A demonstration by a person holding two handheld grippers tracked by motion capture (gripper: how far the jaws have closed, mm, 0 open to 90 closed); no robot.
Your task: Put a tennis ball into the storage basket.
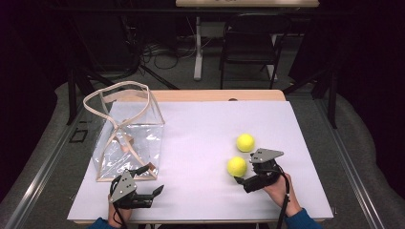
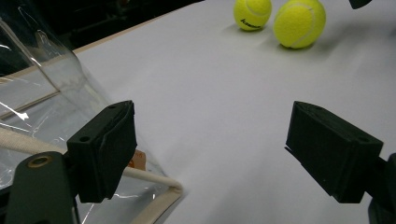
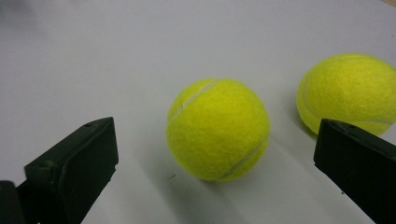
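While both tools gape, the clear bag (image 1: 129, 143) holds no tennis balls (image 1: 237, 166).

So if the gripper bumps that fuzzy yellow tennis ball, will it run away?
Probably, yes. The nearer fuzzy yellow tennis ball is round and sits free on the smooth white table cover, so a nudge would likely send it rolling. The open right gripper has a jaw on each side of it, and the felt should grip well. It may bump the second tennis ball close by.
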